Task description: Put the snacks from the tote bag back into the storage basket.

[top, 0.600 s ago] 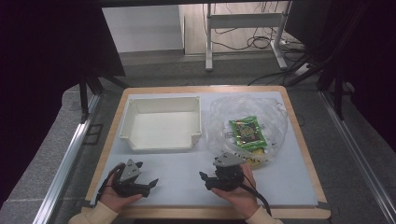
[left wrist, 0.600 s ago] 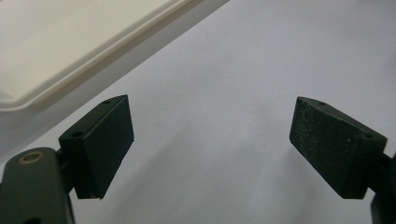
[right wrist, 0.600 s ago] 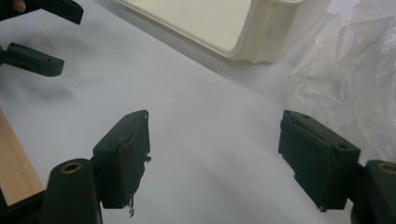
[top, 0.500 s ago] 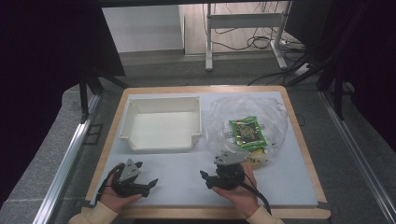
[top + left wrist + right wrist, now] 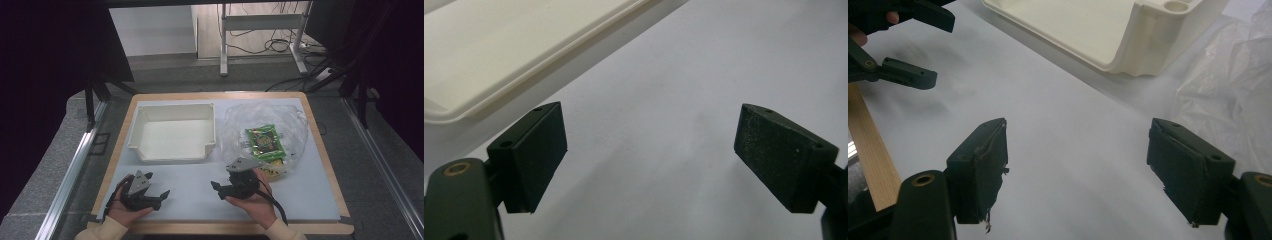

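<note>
So, both grippers parked low on the white mat, nothing in either one.

Nearest the person, the left gripper (image 5: 159, 194) sits at about 7 o'clock on the table (image 5: 320, 150), jaws spread wide over bare mat (image 5: 664, 100). The right gripper (image 5: 216, 187) rests near 6 o'clock, jaws also wide apart and holding nothing. Further out at 11 o'clock there's a white tray (image 5: 172, 150). Over at 1 to 2 o'clock lies a crinkled clear plastic bag (image 5: 240, 120) with a green snack packet (image 5: 264, 141) inside, just beyond the right hand (image 5: 250, 200).
</note>
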`<state>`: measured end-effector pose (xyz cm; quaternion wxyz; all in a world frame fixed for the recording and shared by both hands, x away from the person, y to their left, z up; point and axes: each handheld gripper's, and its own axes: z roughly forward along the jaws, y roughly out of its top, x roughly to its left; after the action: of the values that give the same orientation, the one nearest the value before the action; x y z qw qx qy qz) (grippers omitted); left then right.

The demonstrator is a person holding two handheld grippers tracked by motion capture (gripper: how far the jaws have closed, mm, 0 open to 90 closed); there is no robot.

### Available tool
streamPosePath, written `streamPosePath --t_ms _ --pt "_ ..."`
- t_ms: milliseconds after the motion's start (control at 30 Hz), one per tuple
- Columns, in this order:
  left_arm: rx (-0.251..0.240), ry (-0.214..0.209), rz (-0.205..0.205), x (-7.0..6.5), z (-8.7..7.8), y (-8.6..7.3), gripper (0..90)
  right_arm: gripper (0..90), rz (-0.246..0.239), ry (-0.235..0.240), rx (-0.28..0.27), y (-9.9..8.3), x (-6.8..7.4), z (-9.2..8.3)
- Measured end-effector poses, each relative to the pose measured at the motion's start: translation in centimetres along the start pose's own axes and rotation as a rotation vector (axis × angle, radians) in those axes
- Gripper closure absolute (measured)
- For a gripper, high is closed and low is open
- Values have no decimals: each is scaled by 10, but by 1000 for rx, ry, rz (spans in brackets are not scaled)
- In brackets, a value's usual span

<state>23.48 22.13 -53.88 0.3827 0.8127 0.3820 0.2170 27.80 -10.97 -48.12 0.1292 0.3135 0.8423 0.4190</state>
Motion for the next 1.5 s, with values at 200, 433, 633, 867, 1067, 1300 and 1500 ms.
streamPosePath --t_ms 200,433,633,867,1067,1300,1500 --pt "-4 6 8 -3 0 2 135 248 15 4 6 2 -6 -4" --pt "-10 -7 16 -2 -2 1 137 249 38 -5 -2 7 -13 -9" --pt "-10 -19 32 -3 -3 0 138 249 44 -21 -1 12 -17 -8" --pt "-7 -24 39 -4 -3 1 138 253 44 -39 -10 20 -21 -13" --pt "-7 -22 37 -4 -2 1 138 253 49 -40 -12 24 -24 -17" --pt "-4 -22 38 -3 -2 0 138 258 56 -39 -9 28 -28 -18" --pt "-2 -23 39 -3 -2 0 138 264 55 -45 -18 33 -32 -20"
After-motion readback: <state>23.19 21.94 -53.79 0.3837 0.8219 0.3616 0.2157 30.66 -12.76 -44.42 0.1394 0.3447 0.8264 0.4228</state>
